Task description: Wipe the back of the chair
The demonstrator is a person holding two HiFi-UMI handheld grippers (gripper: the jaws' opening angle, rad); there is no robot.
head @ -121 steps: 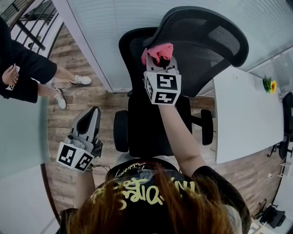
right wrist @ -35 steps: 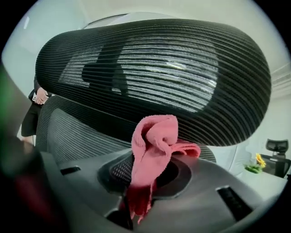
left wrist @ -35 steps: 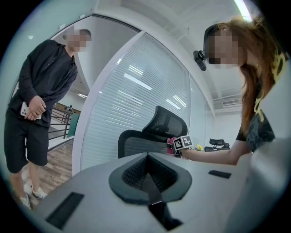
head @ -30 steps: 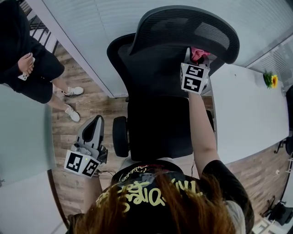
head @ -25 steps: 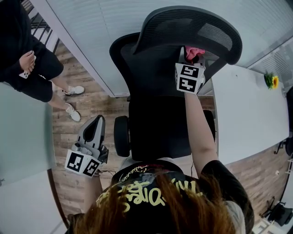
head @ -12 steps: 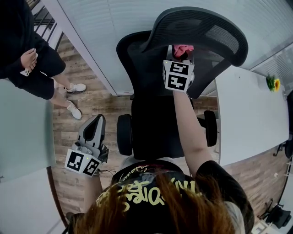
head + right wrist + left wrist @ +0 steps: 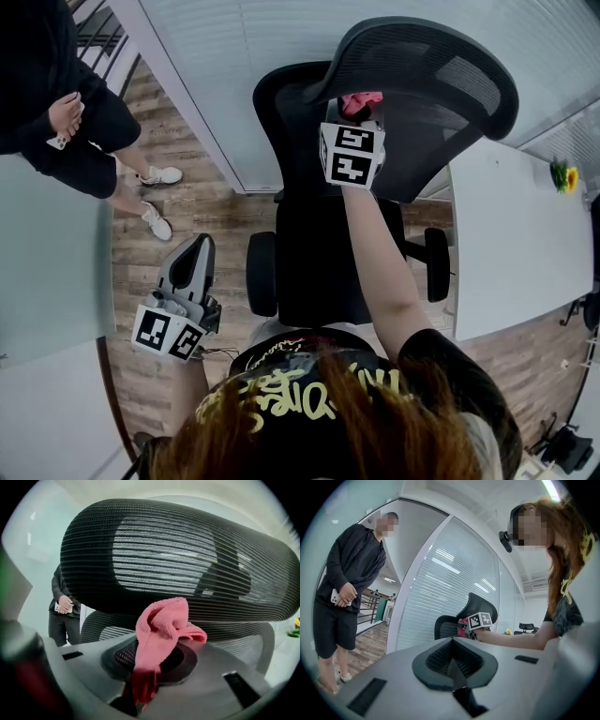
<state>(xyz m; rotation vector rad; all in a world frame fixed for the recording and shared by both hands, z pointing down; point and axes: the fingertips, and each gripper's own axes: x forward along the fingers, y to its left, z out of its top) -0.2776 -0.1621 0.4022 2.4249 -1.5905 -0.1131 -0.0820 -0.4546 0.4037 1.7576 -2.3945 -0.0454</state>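
Note:
A black mesh office chair (image 7: 319, 187) stands in front of me, its headrest (image 7: 441, 66) at the top of the head view. My right gripper (image 7: 352, 117) is shut on a pink cloth (image 7: 361, 99), held against the chair back just under the headrest. In the right gripper view the pink cloth (image 7: 161, 630) bunches up between the jaws, with the mesh headrest (image 7: 178, 559) right behind it. My left gripper (image 7: 192, 267) hangs low at my left side, shut and holding nothing. The left gripper view shows the chair (image 7: 459, 620) far off.
A person in black (image 7: 56, 103) stands on the wood floor at the upper left, also a person in black (image 7: 347, 592) in the left gripper view. A white table (image 7: 516, 234) with a small flower (image 7: 561, 176) lies to the right. A blinds-covered glass wall (image 7: 244, 66) runs behind the chair.
My right gripper has slid the pink cloth leftward along the chair back under the headrest. The left gripper has stayed low at my side.

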